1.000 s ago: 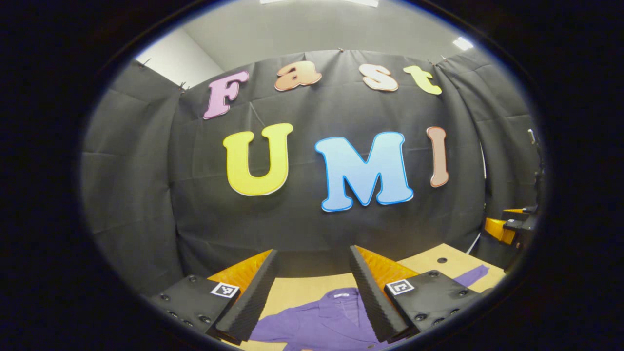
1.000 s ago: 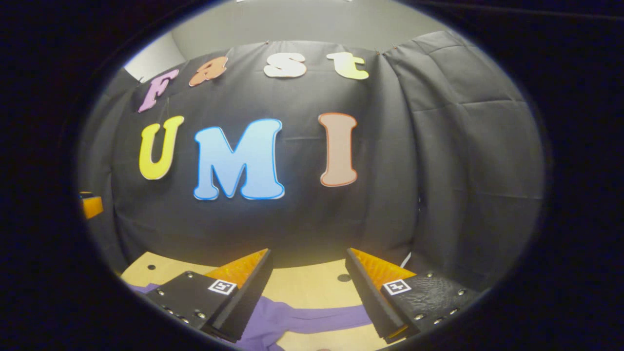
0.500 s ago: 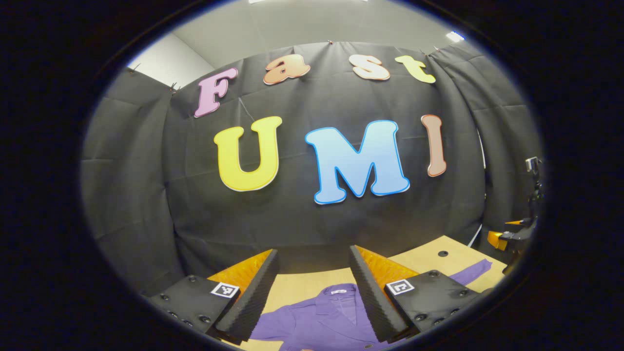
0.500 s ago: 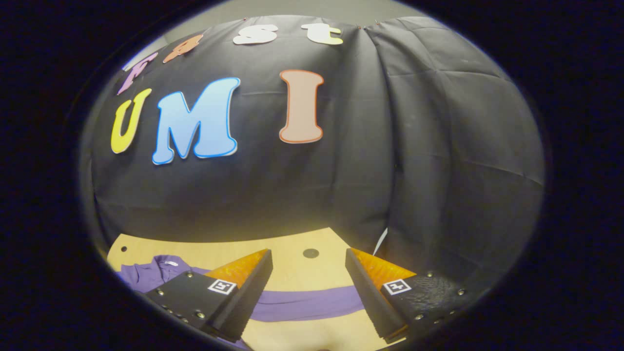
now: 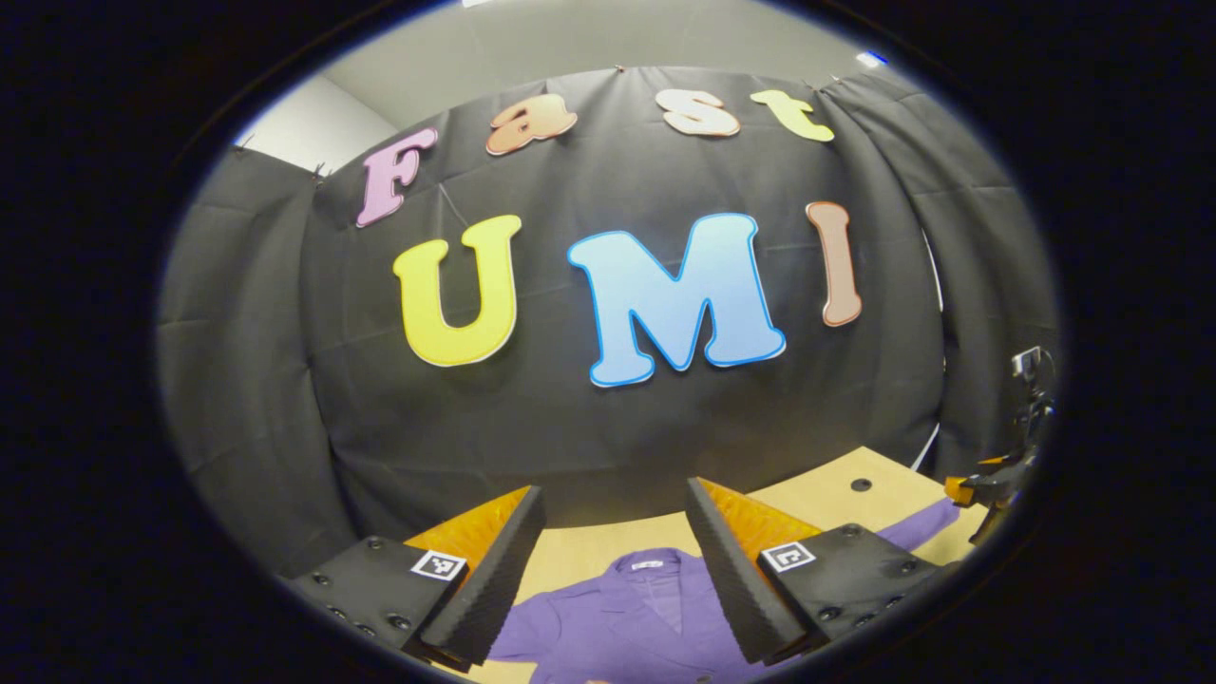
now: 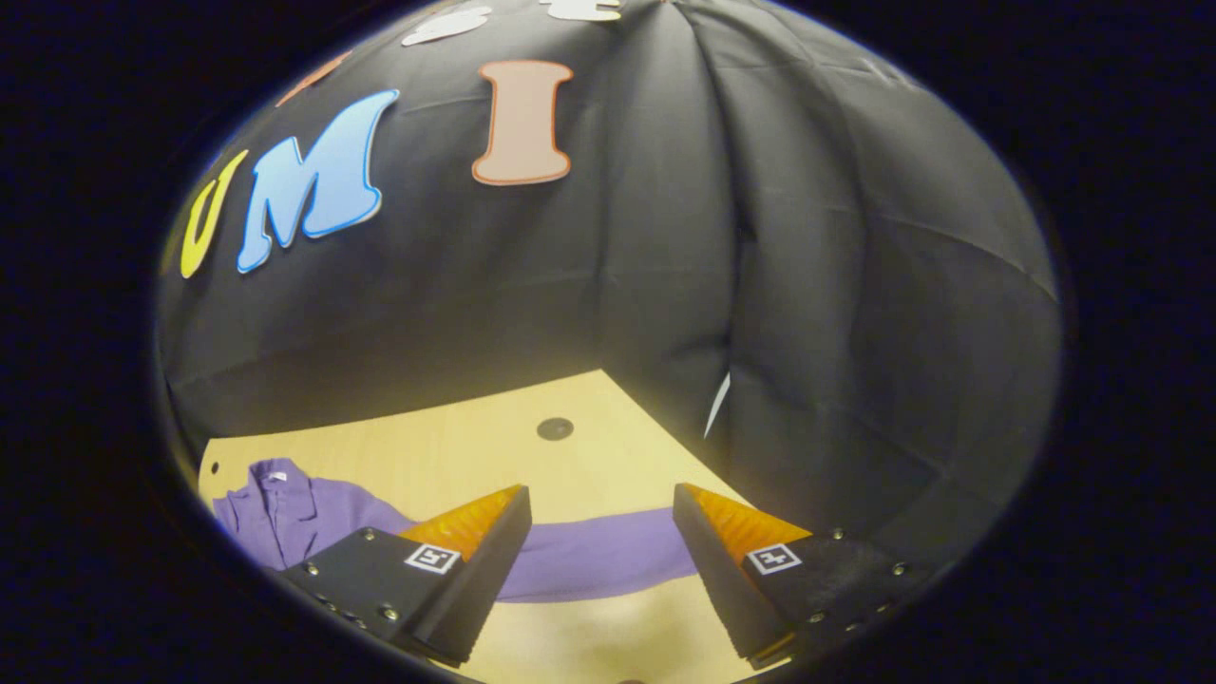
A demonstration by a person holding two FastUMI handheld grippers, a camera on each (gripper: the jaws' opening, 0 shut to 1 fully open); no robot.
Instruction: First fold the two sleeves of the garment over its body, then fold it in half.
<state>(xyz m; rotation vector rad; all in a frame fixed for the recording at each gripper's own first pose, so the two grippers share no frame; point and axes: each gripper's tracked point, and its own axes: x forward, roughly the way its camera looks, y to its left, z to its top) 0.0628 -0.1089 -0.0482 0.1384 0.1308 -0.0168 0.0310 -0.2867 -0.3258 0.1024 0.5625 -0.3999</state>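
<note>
My left gripper (image 5: 616, 499) was wide open, nothing between its fingers, held above the table and clear of it. Just past its tips lay the purple garment (image 5: 617, 622), flat and face up, collar (image 5: 654, 562) toward the booth wall. I saw one sleeve (image 5: 917, 524) stretched out flat toward the right edge of the left gripper view, not folded over the body. At that same edge the other gripper (image 5: 988, 486) sat just beside the sleeve end; I couldn't tell whether it touched.

My right gripper (image 6: 600, 494) was also spread wide, holding nothing, hovering over the table. That sleeve (image 6: 594, 560) ran straight across the gap between its fingers, lying flat on the wood below them; contact couldn't be judged from here. The garment body and collar (image 6: 275, 508) sat off to the left in the right gripper view.

Beyond that, the light wooden table (image 6: 475, 446) with a dark round hole (image 6: 555, 428) near its back corner, then the black cloth wall (image 6: 665, 285).
</note>
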